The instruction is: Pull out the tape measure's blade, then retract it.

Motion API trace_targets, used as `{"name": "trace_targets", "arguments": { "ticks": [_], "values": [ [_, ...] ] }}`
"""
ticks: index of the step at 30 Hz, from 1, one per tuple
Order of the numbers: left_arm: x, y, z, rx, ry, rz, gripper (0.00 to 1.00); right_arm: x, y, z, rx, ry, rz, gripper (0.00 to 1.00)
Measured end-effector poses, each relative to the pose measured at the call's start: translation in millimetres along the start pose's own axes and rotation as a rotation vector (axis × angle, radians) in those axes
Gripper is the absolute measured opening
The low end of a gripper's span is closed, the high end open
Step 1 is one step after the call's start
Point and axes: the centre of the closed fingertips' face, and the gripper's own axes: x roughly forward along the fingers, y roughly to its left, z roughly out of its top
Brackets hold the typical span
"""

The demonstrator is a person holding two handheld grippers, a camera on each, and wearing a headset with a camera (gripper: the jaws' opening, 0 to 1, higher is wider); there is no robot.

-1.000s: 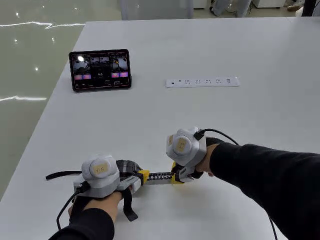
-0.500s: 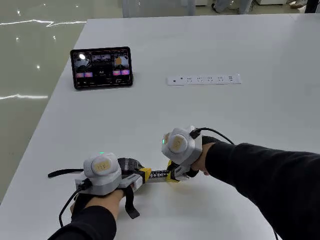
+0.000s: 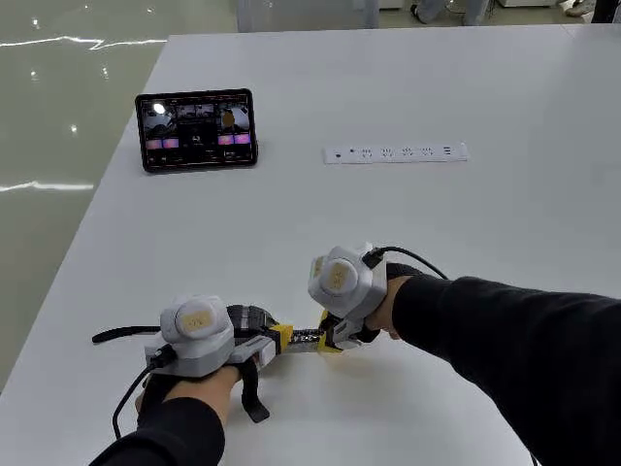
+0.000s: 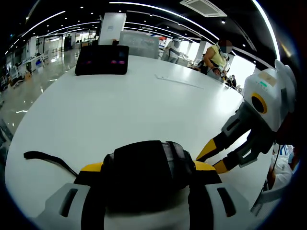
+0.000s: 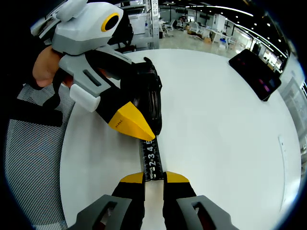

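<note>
Right gripper [image 5: 153, 176] is clamped on the tip of the blade [image 5: 151, 160]; its yellow fingertips pinch the end from both sides, low over the table. Only a short run of blade is out, with the black numerals 2 to 5 readable between the fingertips and the case mouth.

Left gripper [image 4: 148, 168] is closed around the tape measure [image 4: 144, 165], one jaw on each flank of the black case, holding it down on the white table [image 3: 388, 87] at the near edge. The two grippers sit close together, joined only by that bit of blade. A black wrist strap [image 4: 45, 158] trails from the case to the person's left, lying flat.

Progress, as a judgement: both grips are set and the blade is barely out. These stills don't say whether this is the start of the pull or the last bit of the return. If it is the start, nearly the whole pull and all of the retraction are left. If it is the return, only the last short length has to go in.

Farther back, well apart from the work, are a white power strip [image 3: 395, 153] and a propped tablet [image 3: 197, 130] with its screen lit.
</note>
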Motion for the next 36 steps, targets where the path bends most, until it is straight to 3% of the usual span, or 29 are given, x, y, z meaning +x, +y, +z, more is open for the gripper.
{"name": "trace_targets", "arguments": {
  "ticks": [36],
  "values": [
    [-1.3, 1.0, 0.2, -0.024, 0.000, -0.023, 0.65, 7.7, 3.4, 15.1, 0.002, -0.061, 0.013, 0.10]
  ]
}}
